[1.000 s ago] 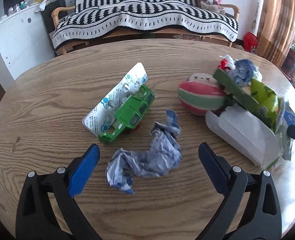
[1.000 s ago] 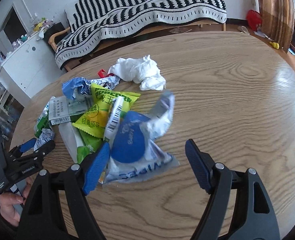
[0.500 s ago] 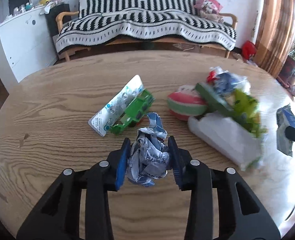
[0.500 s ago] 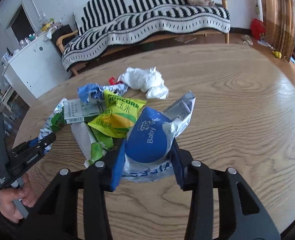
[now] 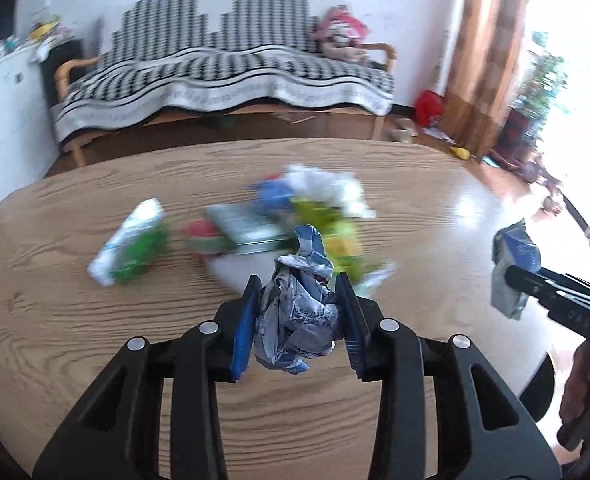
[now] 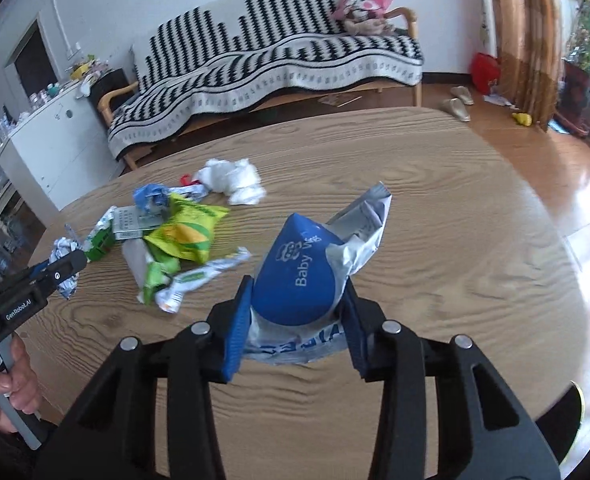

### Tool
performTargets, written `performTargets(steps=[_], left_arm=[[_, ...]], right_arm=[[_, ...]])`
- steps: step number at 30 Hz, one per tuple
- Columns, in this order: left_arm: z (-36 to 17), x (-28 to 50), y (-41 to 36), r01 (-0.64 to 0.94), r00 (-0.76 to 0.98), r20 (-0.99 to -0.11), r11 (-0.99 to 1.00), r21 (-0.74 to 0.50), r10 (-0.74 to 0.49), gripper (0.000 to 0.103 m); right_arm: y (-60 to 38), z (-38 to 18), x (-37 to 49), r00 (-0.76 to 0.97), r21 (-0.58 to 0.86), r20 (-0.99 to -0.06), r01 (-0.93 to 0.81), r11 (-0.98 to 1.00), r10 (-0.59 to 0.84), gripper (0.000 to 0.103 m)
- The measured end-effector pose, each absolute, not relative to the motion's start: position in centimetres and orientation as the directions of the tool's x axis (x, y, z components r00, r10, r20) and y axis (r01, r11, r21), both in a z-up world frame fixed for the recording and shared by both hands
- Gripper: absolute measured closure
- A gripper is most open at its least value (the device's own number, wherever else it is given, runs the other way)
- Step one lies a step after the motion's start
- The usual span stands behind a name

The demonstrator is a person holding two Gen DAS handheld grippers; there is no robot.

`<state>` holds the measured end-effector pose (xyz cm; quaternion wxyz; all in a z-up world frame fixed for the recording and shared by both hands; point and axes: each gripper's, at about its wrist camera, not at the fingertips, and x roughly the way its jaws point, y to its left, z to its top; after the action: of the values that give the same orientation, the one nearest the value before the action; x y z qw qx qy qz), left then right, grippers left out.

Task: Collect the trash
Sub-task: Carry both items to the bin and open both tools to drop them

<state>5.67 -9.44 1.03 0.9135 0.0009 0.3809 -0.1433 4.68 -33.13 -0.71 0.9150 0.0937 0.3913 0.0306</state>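
My left gripper is shut on a crumpled blue-and-white paper wad, held clear above the wooden table. My right gripper is shut on a blue and silver baby wipes pack, also lifted off the table. In the left wrist view the right gripper shows at the right edge with the wipes pack. In the right wrist view the left gripper shows at the left with the paper wad. A trash pile stays on the table: yellow-green snack bag, white tissue, green-white wrapper.
A green toy car with a blister card and a red-green ball lie by the pile, blurred. A striped sofa stands behind the table, a white cabinet at the left. A black round object sits below the table's right edge.
Both grippers closed, the left on the paper wad, the right on the wipes pack, then lifted them off the table and swung rightward; the trash pile now lies farther off.
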Motion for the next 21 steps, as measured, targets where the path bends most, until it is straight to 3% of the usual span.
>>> performTargets(steps=[11, 21], left_arm=[[0.2, 0.0, -28.5, 0.589, 0.547, -0.675, 0.801, -0.109, -0.495, 0.066], [-3.7, -7.2, -42.9, 0.805, 0.337, -0.687, 0.576, -0.144, -0.643, 0.065]], right_arm=[[-47.2, -0.6, -5.0, 0.719, 0.187, -0.694, 0.24, 0.953, -0.045, 0.061], [-60.5, -4.7, -16.1, 0.643, 0.182, -0.73, 0.511, 0.84, -0.233, 0.061]])
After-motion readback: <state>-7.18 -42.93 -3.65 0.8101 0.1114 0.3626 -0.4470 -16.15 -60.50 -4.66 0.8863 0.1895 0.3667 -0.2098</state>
